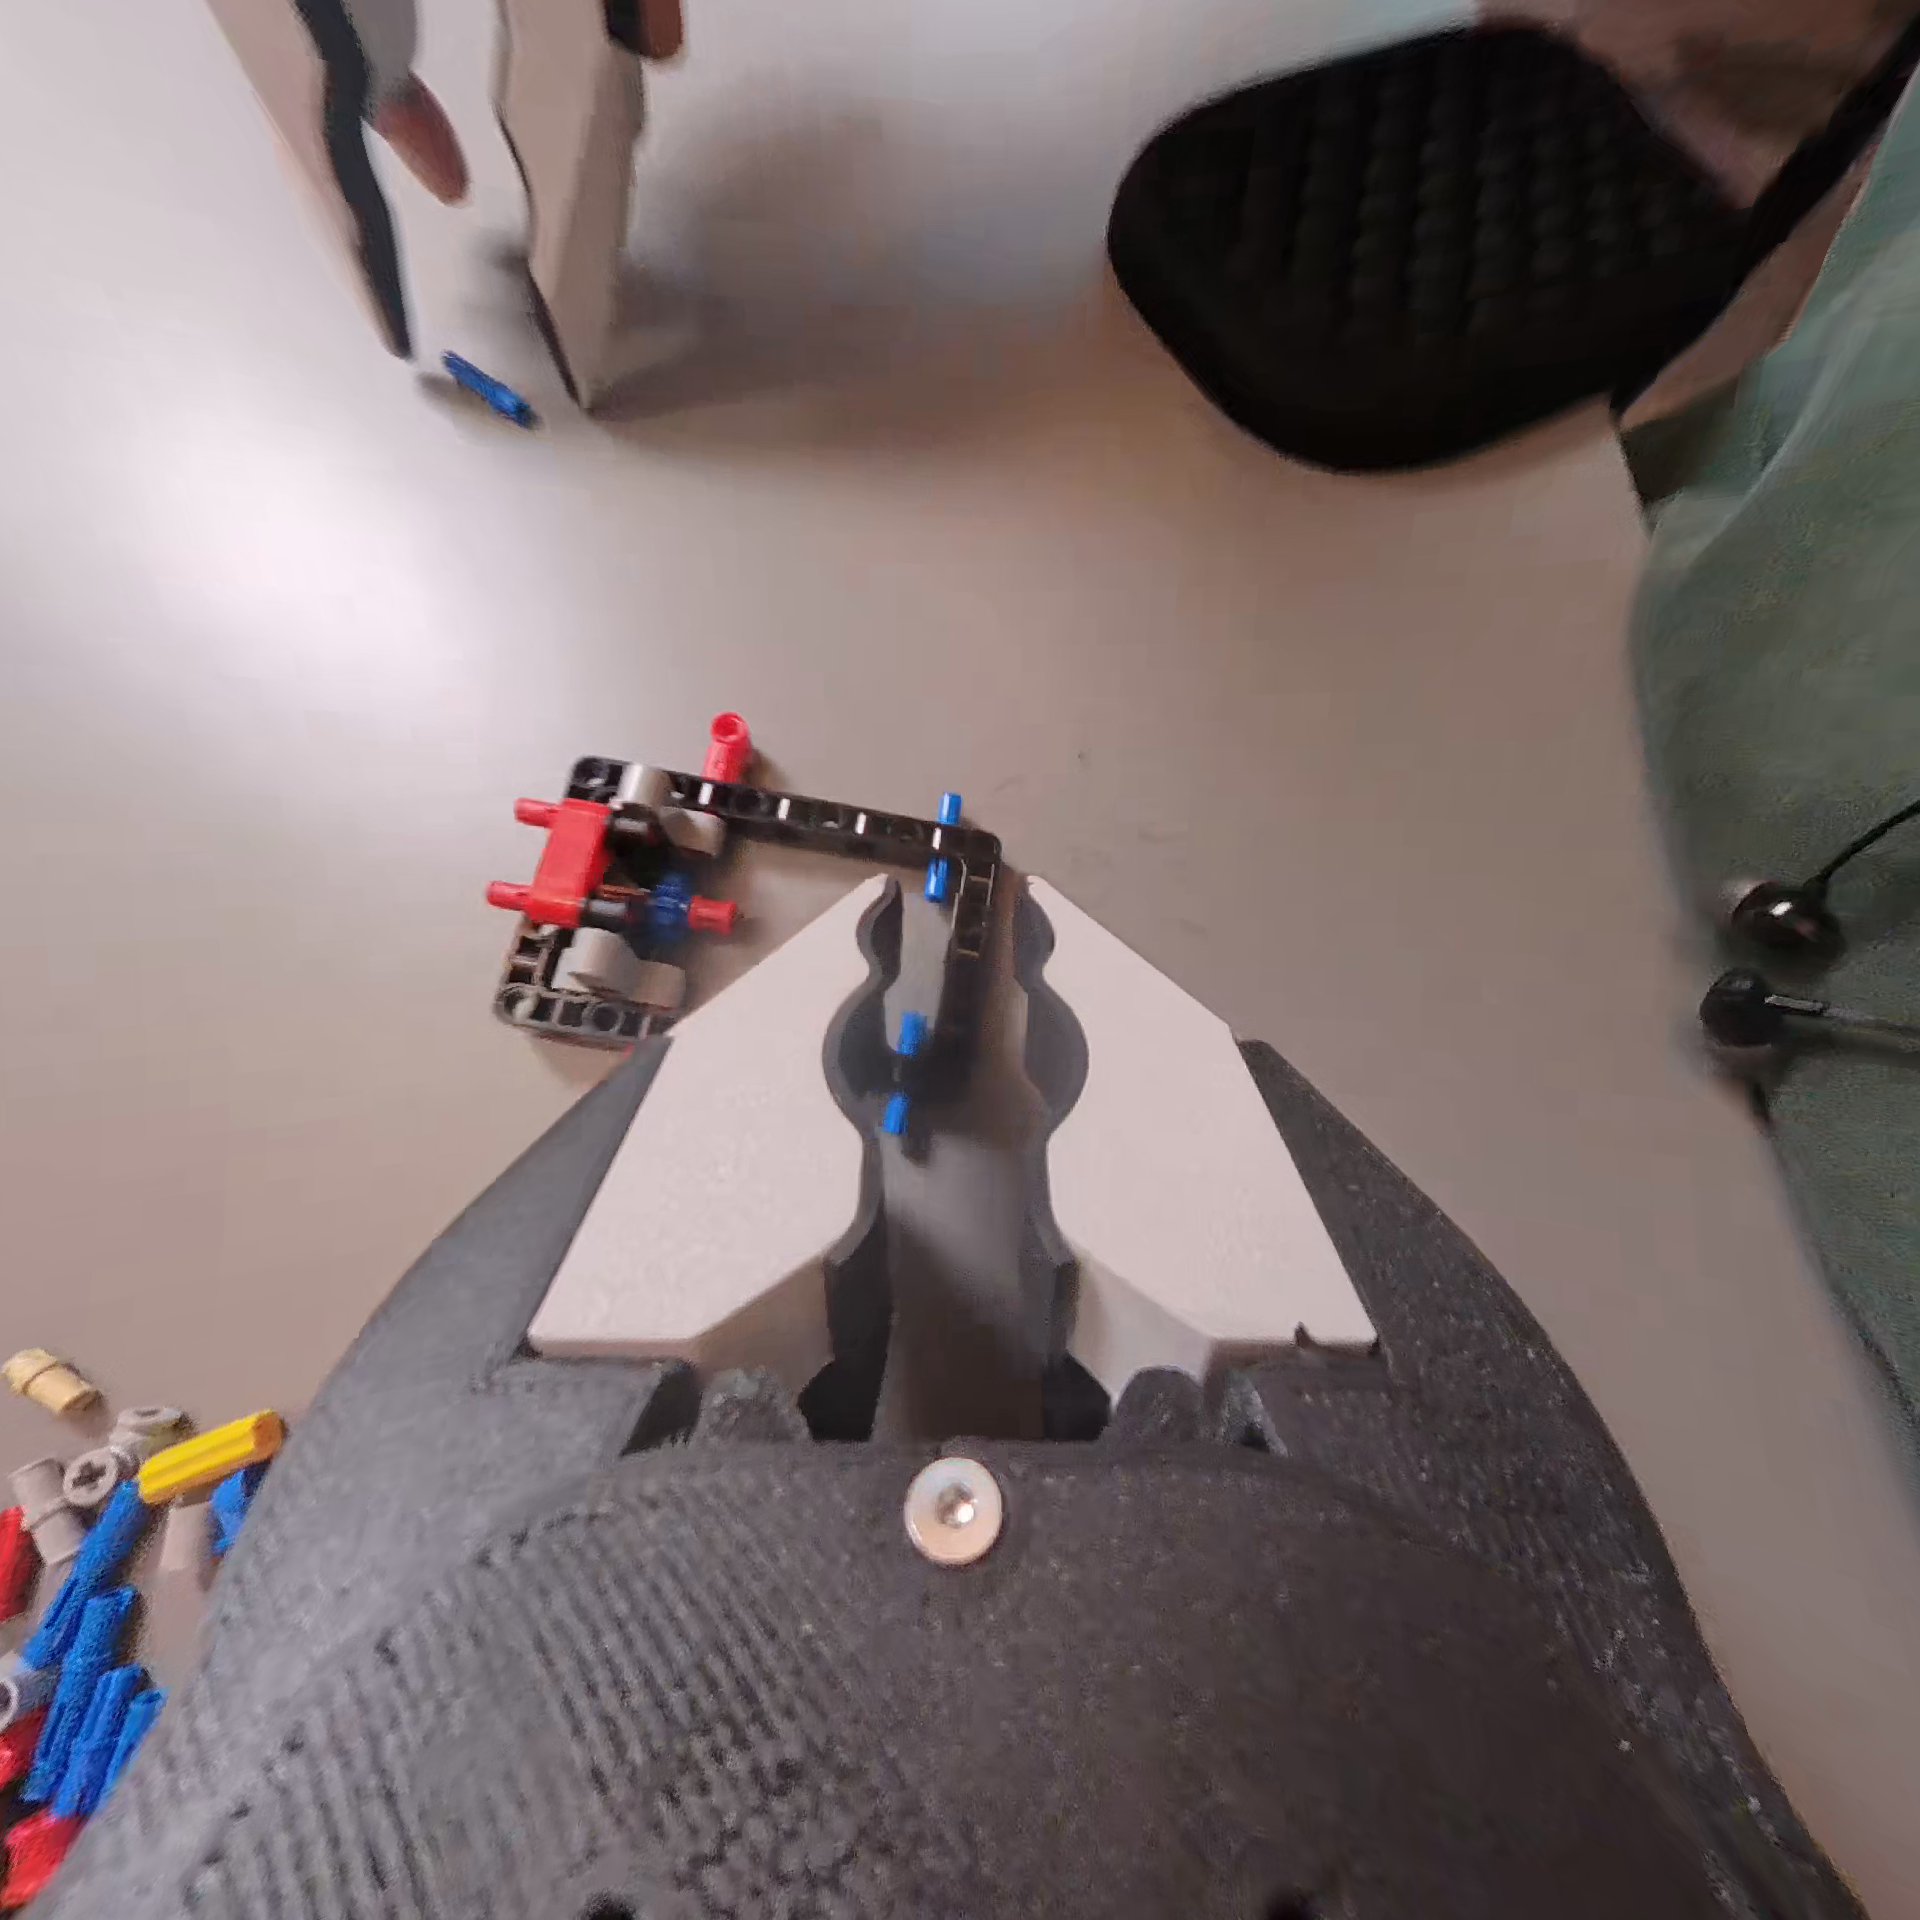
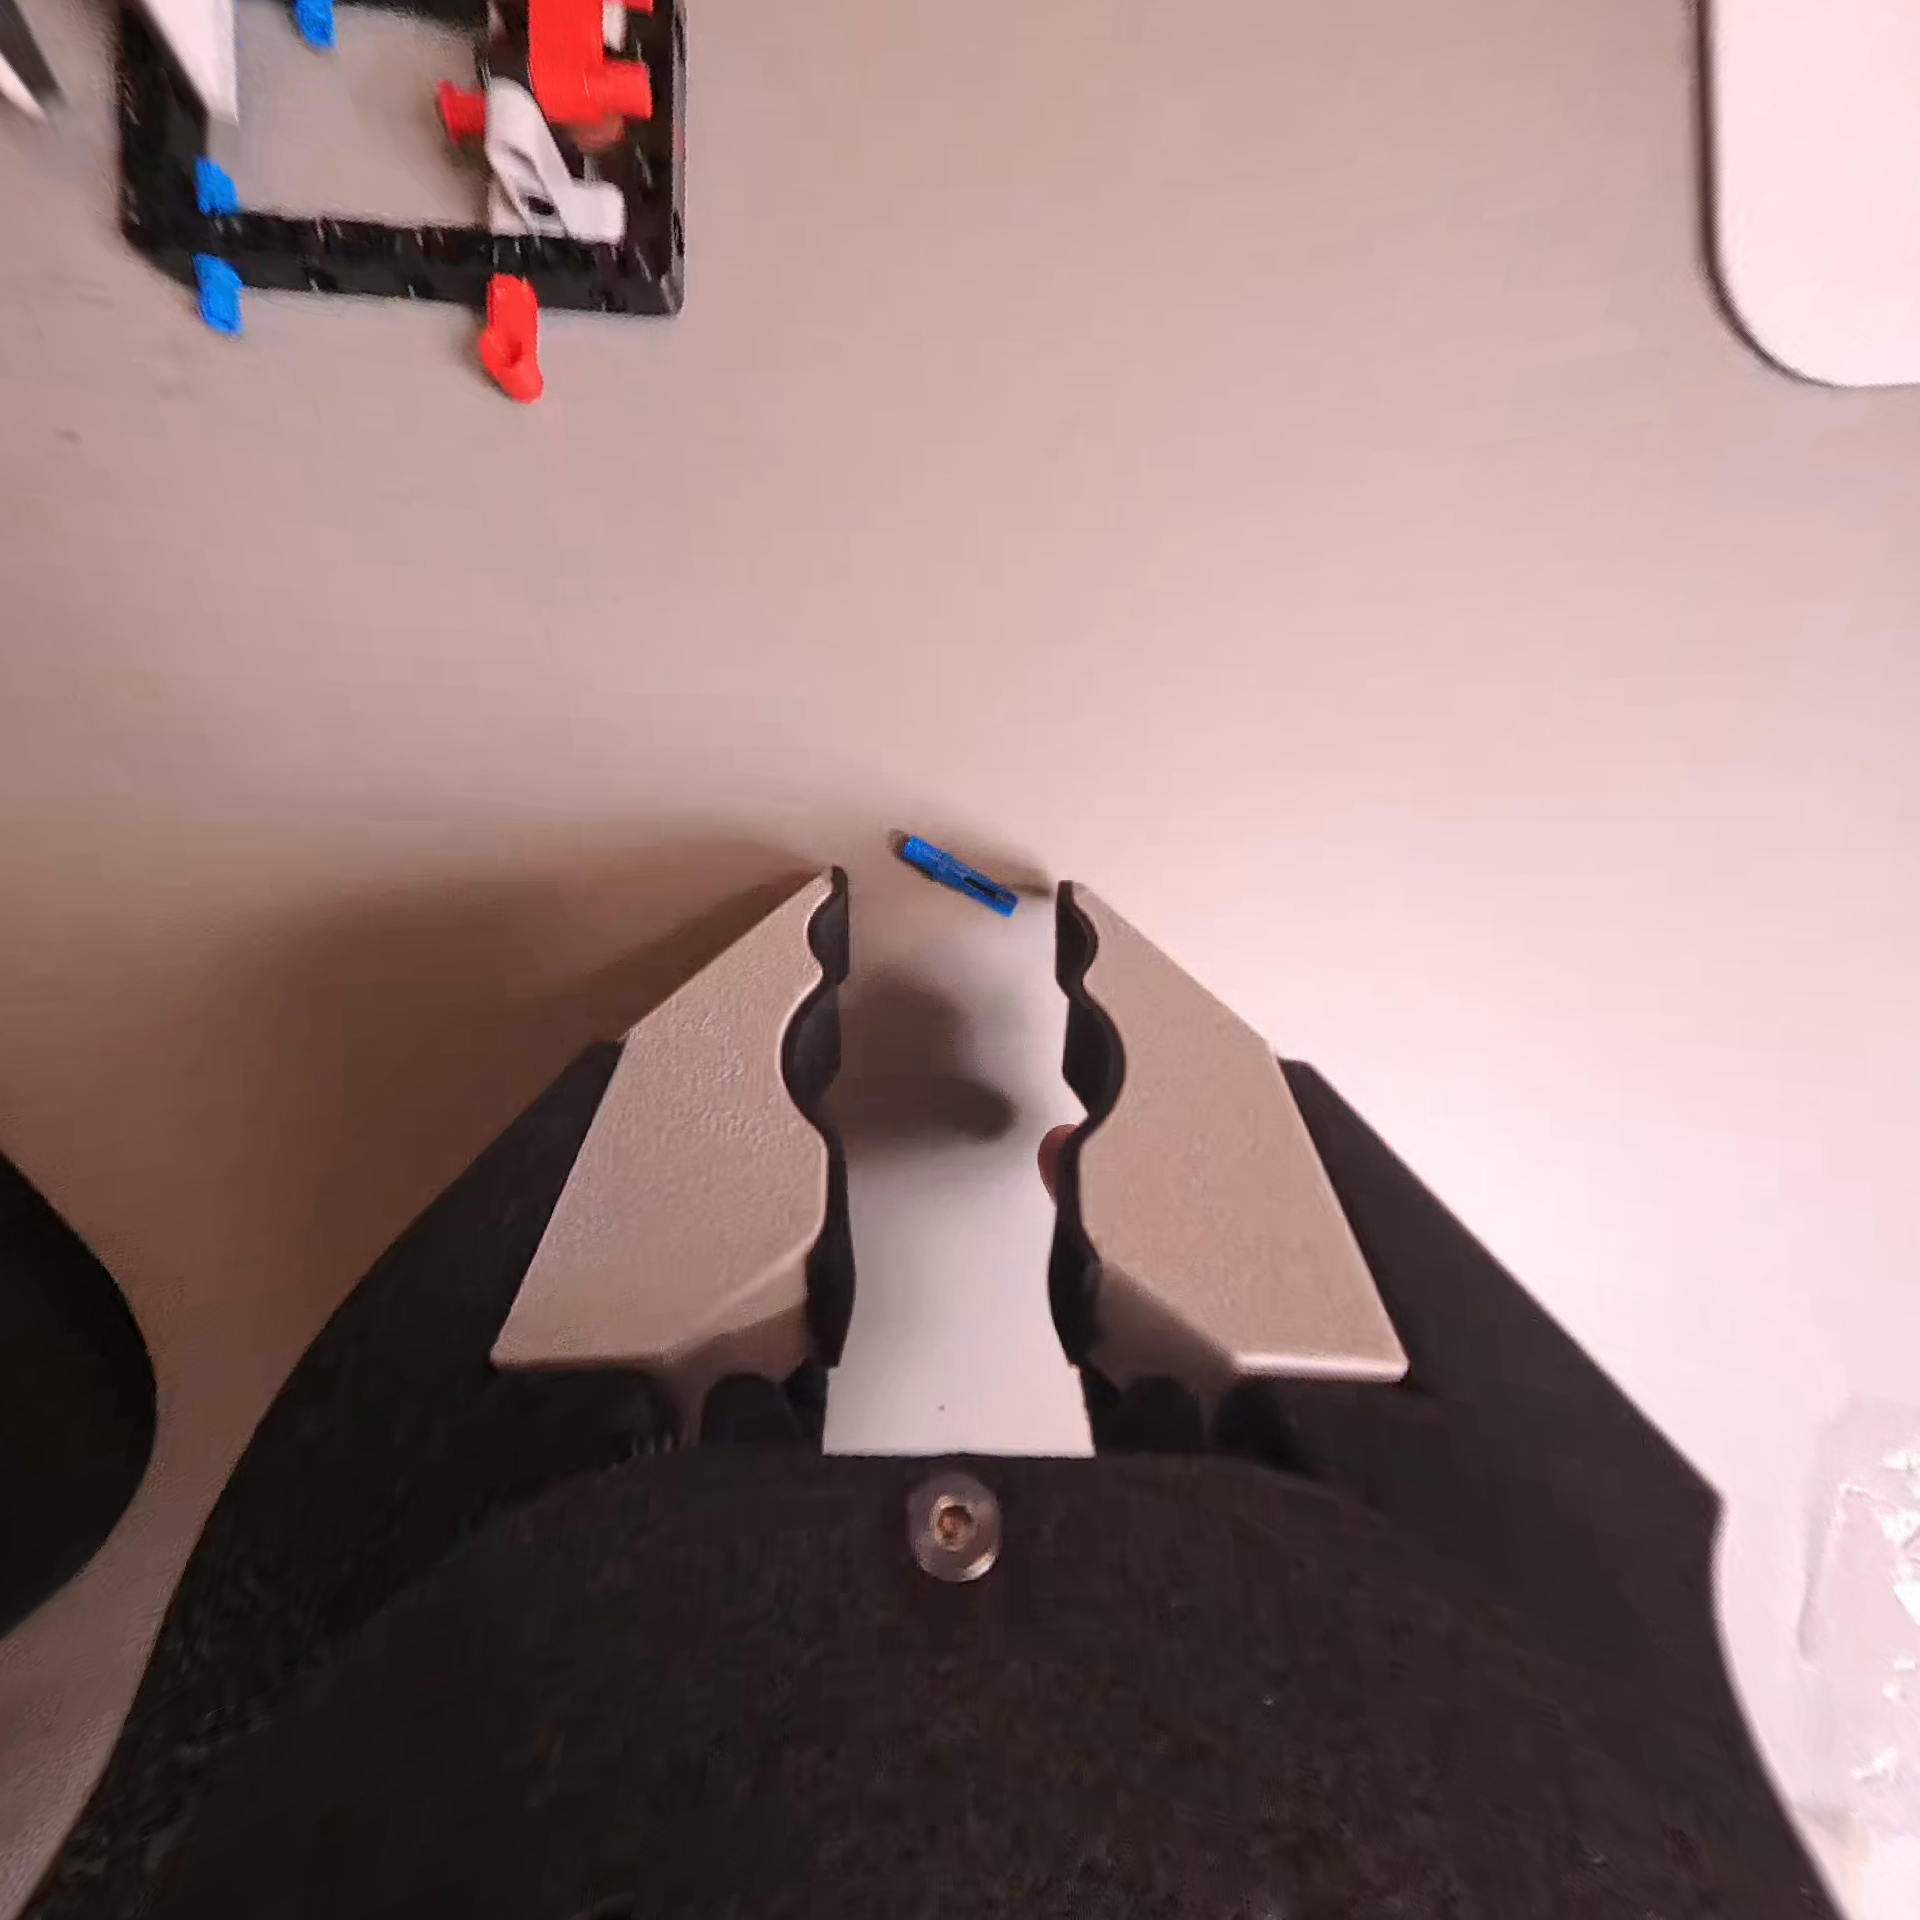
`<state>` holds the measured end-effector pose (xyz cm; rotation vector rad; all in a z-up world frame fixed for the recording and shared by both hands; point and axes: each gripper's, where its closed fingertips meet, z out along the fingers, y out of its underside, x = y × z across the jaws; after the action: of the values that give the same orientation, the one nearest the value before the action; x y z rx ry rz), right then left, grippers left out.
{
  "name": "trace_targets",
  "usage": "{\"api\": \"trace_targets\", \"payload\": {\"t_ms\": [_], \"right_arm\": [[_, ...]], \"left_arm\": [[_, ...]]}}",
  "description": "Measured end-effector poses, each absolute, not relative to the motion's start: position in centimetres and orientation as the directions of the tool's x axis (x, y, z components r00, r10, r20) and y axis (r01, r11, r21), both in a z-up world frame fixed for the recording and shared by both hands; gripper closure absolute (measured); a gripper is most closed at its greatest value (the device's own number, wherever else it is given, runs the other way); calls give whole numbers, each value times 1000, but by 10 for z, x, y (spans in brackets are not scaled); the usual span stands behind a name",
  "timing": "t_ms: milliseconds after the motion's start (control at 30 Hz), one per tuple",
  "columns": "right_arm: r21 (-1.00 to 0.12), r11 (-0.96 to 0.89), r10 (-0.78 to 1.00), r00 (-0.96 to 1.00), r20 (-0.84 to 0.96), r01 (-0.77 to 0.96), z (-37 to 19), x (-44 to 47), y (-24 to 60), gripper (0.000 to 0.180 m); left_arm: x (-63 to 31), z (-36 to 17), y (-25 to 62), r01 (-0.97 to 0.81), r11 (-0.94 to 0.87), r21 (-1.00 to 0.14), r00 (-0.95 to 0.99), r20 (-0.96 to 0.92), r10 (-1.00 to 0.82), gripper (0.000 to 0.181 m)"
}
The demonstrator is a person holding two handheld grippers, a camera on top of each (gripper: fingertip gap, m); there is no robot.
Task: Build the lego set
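A black frame assembly [image 1: 831, 816] with red and blue pins and grey parts lies flat on the beige table [image 1: 1039, 582]; it also shows in the right wrist view [image 2: 416, 255]. My left gripper [image 1: 961, 885] is closed around the frame's short side beam, which carries blue pins. A loose blue pin [image 2: 956, 875] lies on the table just ahead of my right gripper [image 2: 953, 888], which is open and empty with its tips either side of the pin. In the left wrist view the right gripper [image 1: 490, 364] stands over that pin [image 1: 488, 387] at the far left.
A pile of loose blue, red, grey and yellow pieces [image 1: 94, 1558] lies at my near left. A black mesh object [image 1: 1403, 260] sits at the far right, with green cloth [image 1: 1787, 727] and black earbuds [image 1: 1782, 914] along the right edge. A white object [image 2: 1829, 187] sits far right. About 20 cm separates my left fingertips from my right. The black mesh object [image 1: 1403, 260] is about equally far from each gripper, around 20 cm.
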<state>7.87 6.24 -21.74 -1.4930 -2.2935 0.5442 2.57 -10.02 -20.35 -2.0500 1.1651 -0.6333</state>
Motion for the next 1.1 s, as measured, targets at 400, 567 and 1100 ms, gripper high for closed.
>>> {"api": "trace_targets", "payload": {"t_ms": [400, 567, 1100], "right_arm": [[-827, 108, 938, -332, -99, 551, -160, 35, -13, 177], [-884, -466, 850, -256, -459, 39, -74, 6, -45, 178], [-828, -557, 809, -268, -524, -61, -67, -7, -72, 180]], "left_arm": [[10, -170, -74, -228, -430, -874, 617, 212, -758, 157], [29, -114, -74, 97, -377, -921, 529, 368, -764, 156], [-3, -72, -71, 103, -153, -983, 712, 180, -679, 178]]}}
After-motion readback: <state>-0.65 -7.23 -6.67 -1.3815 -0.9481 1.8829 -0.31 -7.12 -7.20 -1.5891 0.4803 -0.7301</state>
